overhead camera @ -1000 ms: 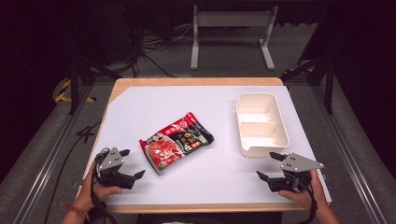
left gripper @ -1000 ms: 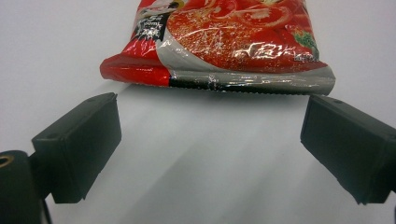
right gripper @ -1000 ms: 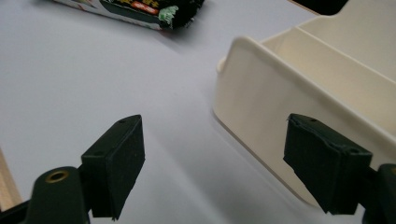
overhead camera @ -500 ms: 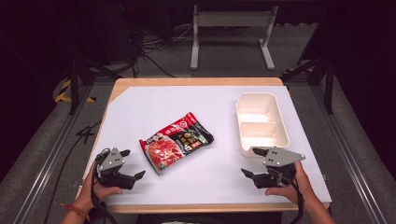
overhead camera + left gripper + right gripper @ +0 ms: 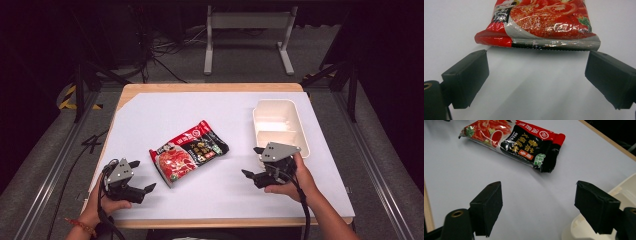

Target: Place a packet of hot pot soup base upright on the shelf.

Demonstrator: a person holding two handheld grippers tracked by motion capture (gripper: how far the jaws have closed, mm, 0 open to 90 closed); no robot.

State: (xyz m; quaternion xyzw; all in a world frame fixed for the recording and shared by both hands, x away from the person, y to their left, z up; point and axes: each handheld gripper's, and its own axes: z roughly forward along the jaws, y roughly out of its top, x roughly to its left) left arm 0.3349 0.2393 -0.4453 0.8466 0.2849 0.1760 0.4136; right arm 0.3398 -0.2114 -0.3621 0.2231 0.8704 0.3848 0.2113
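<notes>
Swinging in from four o'clock, the right tool point(image 5: 256, 165) has neared the noodle packet point(image 5: 188, 151), jaws wide and empty; left tool point(image 5: 139, 176) waits wide at seven o'clock.

A white sheet point(image 5: 165, 115) covers the wooden table point(image 5: 200, 87) at frame center. A grey metal stand point(image 5: 248, 35) occupies the floor at upper center, cables point(image 5: 165, 47) to its left.
</notes>
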